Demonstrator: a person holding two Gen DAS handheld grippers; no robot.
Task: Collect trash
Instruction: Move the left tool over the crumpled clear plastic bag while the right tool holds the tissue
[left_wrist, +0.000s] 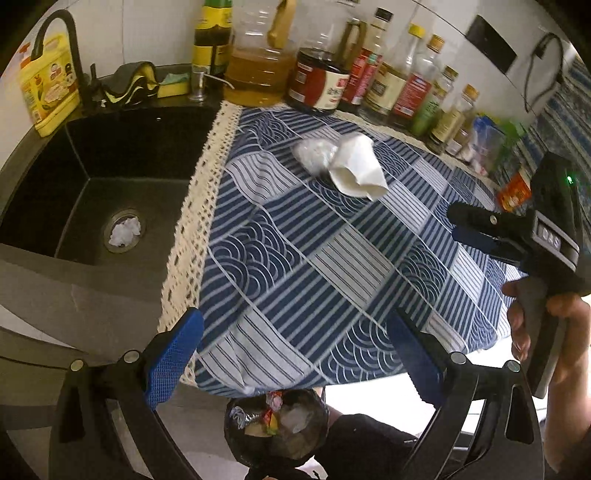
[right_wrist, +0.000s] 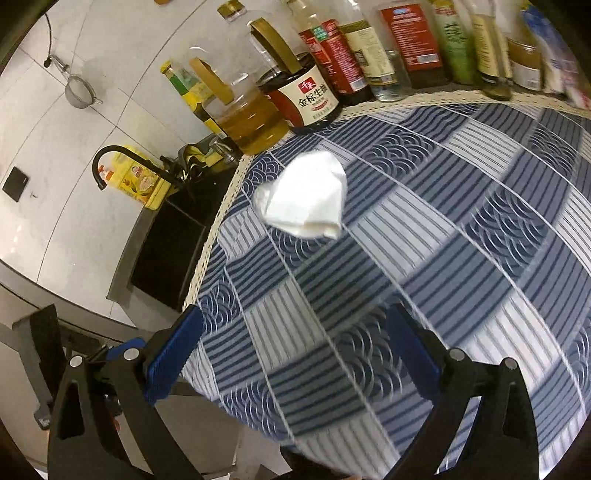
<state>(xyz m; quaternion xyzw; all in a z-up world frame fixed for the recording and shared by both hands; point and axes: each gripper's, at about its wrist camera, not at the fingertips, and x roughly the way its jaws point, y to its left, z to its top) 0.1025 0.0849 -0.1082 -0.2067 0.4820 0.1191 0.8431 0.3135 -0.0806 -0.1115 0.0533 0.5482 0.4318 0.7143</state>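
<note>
A crumpled white tissue (left_wrist: 356, 168) lies on the blue patterned cloth (left_wrist: 295, 258), with a clear plastic wad (left_wrist: 314, 153) touching its left side. The tissue also shows in the right wrist view (right_wrist: 308, 195). My left gripper (left_wrist: 295, 354) is open and empty over the cloth's near edge, well short of the tissue. My right gripper (right_wrist: 295, 347) is open and empty, also short of the tissue; it appears at the right of the left wrist view (left_wrist: 480, 229). A black bin (left_wrist: 277, 424) with wrappers sits below the counter edge. Another white wad (left_wrist: 125, 230) lies in the sink drain.
A black sink (left_wrist: 110, 177) with a tap (left_wrist: 62, 33) lies left of the cloth. Oil and sauce bottles (left_wrist: 321, 74) line the back wall. A yellow detergent tub (left_wrist: 48, 88) and sponges (left_wrist: 170, 83) sit behind the sink.
</note>
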